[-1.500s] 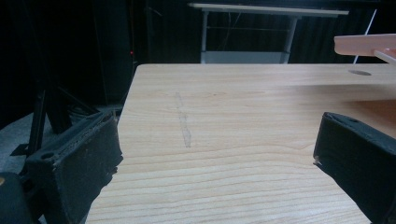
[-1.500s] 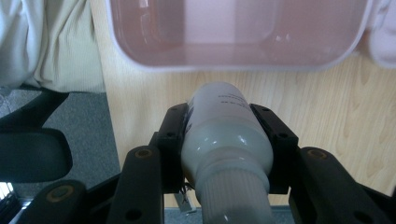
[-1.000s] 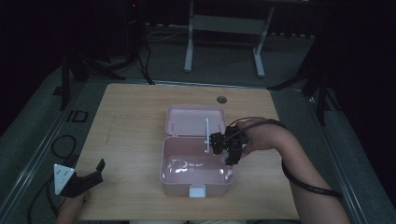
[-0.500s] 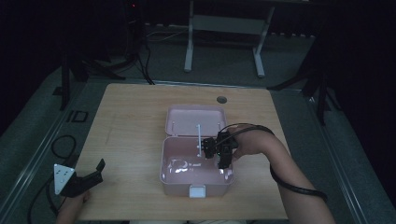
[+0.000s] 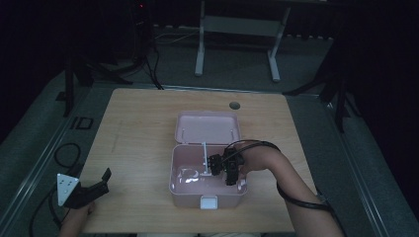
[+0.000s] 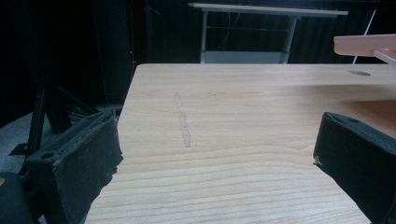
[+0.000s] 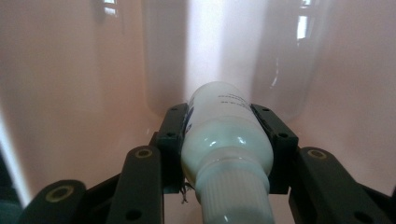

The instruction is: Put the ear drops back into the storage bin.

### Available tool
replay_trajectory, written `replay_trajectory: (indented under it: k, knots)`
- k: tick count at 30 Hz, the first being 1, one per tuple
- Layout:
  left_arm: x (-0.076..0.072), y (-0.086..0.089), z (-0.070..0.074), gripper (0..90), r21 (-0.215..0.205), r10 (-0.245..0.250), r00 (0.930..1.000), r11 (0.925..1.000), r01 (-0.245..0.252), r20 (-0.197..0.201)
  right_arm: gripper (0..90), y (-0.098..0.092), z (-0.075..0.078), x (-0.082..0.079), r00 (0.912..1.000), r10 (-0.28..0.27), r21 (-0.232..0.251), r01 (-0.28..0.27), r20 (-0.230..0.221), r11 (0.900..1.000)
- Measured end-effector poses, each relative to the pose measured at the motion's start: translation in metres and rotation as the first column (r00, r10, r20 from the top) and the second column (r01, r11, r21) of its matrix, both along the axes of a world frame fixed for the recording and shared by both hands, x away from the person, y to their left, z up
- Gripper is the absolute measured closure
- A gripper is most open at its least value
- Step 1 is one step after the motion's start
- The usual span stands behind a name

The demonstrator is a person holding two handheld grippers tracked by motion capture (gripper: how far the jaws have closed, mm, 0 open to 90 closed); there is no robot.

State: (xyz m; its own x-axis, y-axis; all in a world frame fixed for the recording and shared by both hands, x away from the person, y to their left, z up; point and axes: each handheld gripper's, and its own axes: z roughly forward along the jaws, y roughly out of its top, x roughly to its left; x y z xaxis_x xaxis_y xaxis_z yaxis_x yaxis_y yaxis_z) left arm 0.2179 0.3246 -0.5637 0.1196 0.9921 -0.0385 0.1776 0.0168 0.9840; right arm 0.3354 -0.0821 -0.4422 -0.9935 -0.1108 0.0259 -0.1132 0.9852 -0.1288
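A pink plastic box (image 5: 207,190) stands open in the middle of the wooden table (image 5: 143,128), its lid (image 5: 207,127) tipped back. My right gripper (image 5: 217,168) reaches down into the box from the right, shut on a small white bottle (image 7: 222,135) with a ribbed cap and dark print. The bottle lies between the two black jaws and points at the box's pink inner wall (image 7: 84,70). My left gripper (image 5: 94,190) rests at the table's front left corner, open, nothing between its black pads (image 6: 79,163).
A white stick (image 5: 204,155) stands upright at the box's hinge side. A round cable hole (image 5: 234,105) sits in the table behind the lid. A metal stand (image 5: 237,29) and cables lie on the dark floor beyond.
My right gripper has moved left and lower into the box with the bottle. The left gripper has stayed put.
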Motion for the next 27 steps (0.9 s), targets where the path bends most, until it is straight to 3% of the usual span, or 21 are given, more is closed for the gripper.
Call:
replay_trajectory:
  k: [6,16,23,27]
  knots:
    - [0.0,0.0,0.0,1.0,-0.001,-0.001,1.0,1.0,0.001,0.0,59.5,0.003,-0.01,0.0,0.9999,0.005,0.002,-0.005,-0.012,1.0]
    - [0.0,0.0,0.0,1.0,0.001,-0.001,1.0,1.0,0.001,0.001,59.4,0.004,-0.031,-0.001,0.9991,0.029,-0.036,-0.03,-0.03,0.999]
    - [0.0,0.0,0.0,0.9,0.0,-0.001,1.0,1.0,0.001,0.0,59.4,0.0,-0.041,0.002,0.9993,0.008,-0.036,-0.01,-0.035,0.999]
    - [0.0,0.0,0.0,1.0,0.001,-0.001,1.0,1.0,0.001,0.0,59.4,-0.002,-0.045,0.002,0.9996,-0.004,-0.012,0.004,-0.03,1.0]
